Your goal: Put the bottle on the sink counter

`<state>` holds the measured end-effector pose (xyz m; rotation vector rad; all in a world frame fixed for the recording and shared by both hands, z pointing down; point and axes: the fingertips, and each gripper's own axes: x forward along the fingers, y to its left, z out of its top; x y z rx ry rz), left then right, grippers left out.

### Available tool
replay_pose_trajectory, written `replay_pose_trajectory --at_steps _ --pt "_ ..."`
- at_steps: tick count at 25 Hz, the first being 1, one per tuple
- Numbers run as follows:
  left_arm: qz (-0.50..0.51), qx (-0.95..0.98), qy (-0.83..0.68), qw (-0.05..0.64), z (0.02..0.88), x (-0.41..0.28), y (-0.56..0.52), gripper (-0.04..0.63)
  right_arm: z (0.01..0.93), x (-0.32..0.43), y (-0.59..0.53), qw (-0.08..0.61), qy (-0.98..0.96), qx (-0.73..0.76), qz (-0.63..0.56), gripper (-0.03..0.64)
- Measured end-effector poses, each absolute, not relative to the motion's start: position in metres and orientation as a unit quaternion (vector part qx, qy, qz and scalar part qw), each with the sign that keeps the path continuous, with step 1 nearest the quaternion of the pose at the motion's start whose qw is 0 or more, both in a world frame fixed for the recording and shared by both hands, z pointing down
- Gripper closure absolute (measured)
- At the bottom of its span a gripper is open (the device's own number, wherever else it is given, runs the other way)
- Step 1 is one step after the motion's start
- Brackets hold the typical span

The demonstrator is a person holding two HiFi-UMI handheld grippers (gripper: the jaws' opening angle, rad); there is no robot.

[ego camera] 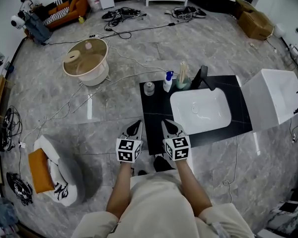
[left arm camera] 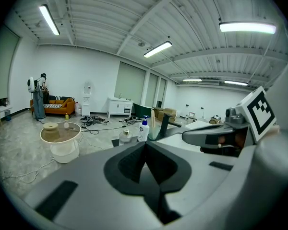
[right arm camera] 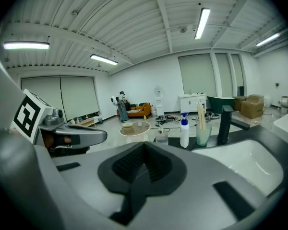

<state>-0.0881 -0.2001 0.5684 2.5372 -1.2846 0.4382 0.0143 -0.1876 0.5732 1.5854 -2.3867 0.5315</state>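
Black stone counter (ego camera: 156,108) frames a white sink basin (ego camera: 201,110). The pump bottle (ego camera: 167,82), white with a blue head, already stands upright on it at the basin's back left corner. It sits between a small lidded jar (ego camera: 149,88) and a cup (ego camera: 183,82) of pale sticks, a little apart from each. A black tap (ego camera: 202,77) rises just past the cup. The person stands at the counter's near edge, holding both claws side by side and well short of the bottle. The left gripper (ego camera: 135,125) has its jaws pressed together with nothing between them. The right gripper (ego camera: 169,125) is closed the same way and empty. Off to the left, on the grey marble floor (ego camera: 89,133), stands a round white side table (ego camera: 86,61) with cables trailing past it.
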Motion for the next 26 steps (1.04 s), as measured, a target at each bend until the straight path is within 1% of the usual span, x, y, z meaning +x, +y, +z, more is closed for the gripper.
replay_pose_trajectory --at_steps 26 --pt "0.159 0.877 -0.432 0.136 0.574 -0.077 -0.195 0.589 0.582 0.018 -0.178 0.112 -0.816 0.532 0.195 0.614"
